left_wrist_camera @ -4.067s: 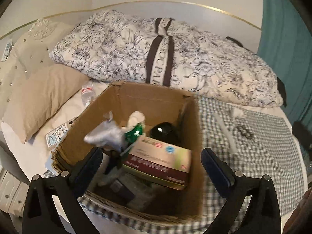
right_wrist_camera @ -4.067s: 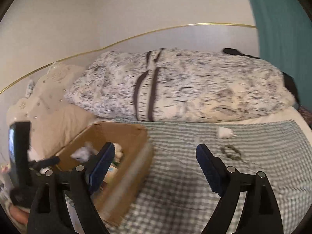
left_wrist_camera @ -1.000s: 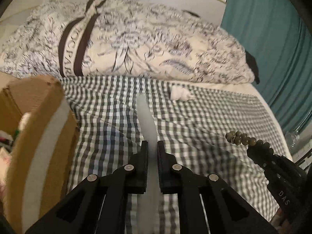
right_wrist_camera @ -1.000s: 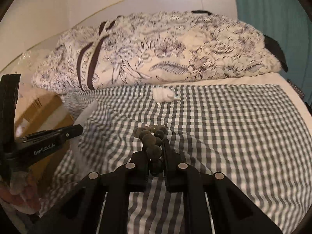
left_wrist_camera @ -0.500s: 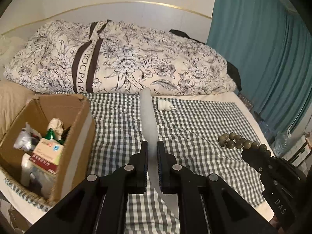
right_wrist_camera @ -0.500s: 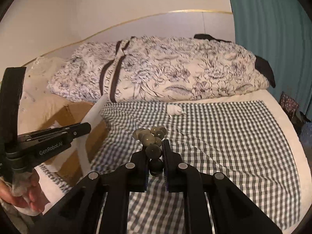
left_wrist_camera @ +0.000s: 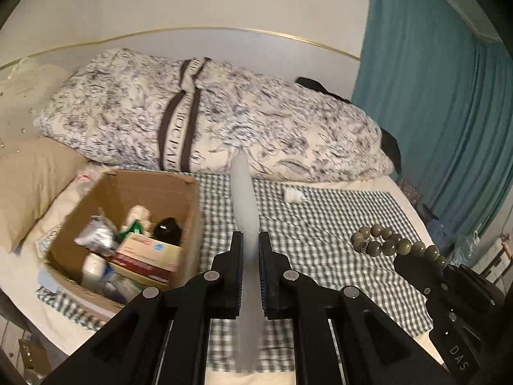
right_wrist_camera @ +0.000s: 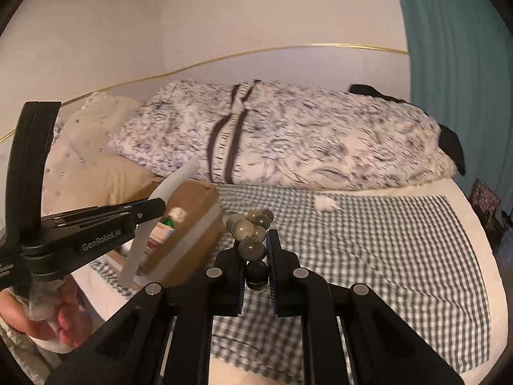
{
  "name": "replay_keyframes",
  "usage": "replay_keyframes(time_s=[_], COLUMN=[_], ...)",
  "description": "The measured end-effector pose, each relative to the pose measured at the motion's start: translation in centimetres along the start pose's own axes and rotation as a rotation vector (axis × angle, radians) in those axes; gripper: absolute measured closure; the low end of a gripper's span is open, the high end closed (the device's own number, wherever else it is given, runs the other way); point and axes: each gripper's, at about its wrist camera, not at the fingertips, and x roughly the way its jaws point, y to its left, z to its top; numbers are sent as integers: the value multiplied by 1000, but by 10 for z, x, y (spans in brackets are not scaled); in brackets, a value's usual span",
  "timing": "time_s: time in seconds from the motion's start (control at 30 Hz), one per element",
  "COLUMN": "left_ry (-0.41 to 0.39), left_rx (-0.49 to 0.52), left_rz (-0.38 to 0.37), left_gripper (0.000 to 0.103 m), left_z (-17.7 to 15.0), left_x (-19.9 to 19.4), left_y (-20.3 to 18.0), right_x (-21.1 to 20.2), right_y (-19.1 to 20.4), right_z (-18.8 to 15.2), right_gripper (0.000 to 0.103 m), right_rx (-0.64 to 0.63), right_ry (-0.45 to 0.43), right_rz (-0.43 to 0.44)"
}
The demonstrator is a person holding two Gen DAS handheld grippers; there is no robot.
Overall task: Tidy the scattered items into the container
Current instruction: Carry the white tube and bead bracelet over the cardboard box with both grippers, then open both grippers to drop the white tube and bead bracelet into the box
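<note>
Blurrily, left gripper (left_wrist_camera: 249,250) pinching pale strip (left_wrist_camera: 244,199), lower end cropped; box (left_wrist_camera: 189,192) contents smeared

The cardboard box (left_wrist_camera: 189,224) was matt brown paperboard with rough edges. The long strip (left_wrist_camera: 245,205) in the left hand-held gripper (left_wrist_camera: 247,276) looked like translucent, frosted white plastic, smooth and dull. The bead bracelet (right_wrist_camera: 251,234) in the right hand-held gripper (right_wrist_camera: 256,276) had glossy, polished grey-green beads. Both grippers were matt black plastic with small bright metal rivets. The checked cloth (left_wrist_camera: 336,231) was a soft woven fabric, slightly creased. The floral quilt (left_wrist_camera: 224,122) looked like matt cotton, and the curtain (left_wrist_camera: 449,96) was a teal cloth hanging in folds.
</note>
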Motion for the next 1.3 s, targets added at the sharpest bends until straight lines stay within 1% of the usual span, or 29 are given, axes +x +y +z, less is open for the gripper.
replay_keyframes(time_s=[0.13, 0.27, 0.43, 0.57, 0.67, 0.73, 0.87, 1.07, 1.13, 1.2, 1.23, 1.27, 1.3], left_ry=[-9, -5, 16, 56, 87, 102, 131, 180, 189, 192, 191, 184, 169], left_rx=[-24, -41, -63, -91, -107, -117, -134, -137, -131, -127, -127, -128, -131], left_rz=[29, 65, 100, 121, 130, 132, 144, 163, 171, 187, 196, 213, 237], left_gripper=[95, 95, 95, 95, 95, 95, 95, 95, 94, 87, 82, 70, 45], left_z=[7, 12, 16, 15, 14, 14, 14, 7, 5, 3, 2, 3, 3], left_x=[-8, -10, 1, 20, 37, 48, 73, 110, 118, 125, 127, 128, 128], left_y=[34, 69, 109, 137, 153, 161, 176, 187, 189, 191, 192, 193, 195], right_x=[7, 25, 59, 98, 125, 139, 180, 239, 251, 260, 263, 265, 267], right_y=[32, 65, 105, 137, 149, 152, 156, 159, 160, 158, 157, 156, 153], right_z=[8, 15, 23, 25, 24, 22, 21, 17, 14, 11, 11, 11, 11], right_gripper=[92, 92, 92, 92, 92, 92, 92, 92, 91, 91, 85, 78, 53], right_rx=[-14, -42, -67, -97, -106, -111, -110, -111, -107, -95, -91, -85, -76], right_ry=[-10, 2, 30, 83, 123, 145, 204, 274, 286, 282, 275, 274, 270], right_rz=[43, 88, 145, 182, 193, 194, 189, 192, 197, 203, 196, 189, 176])
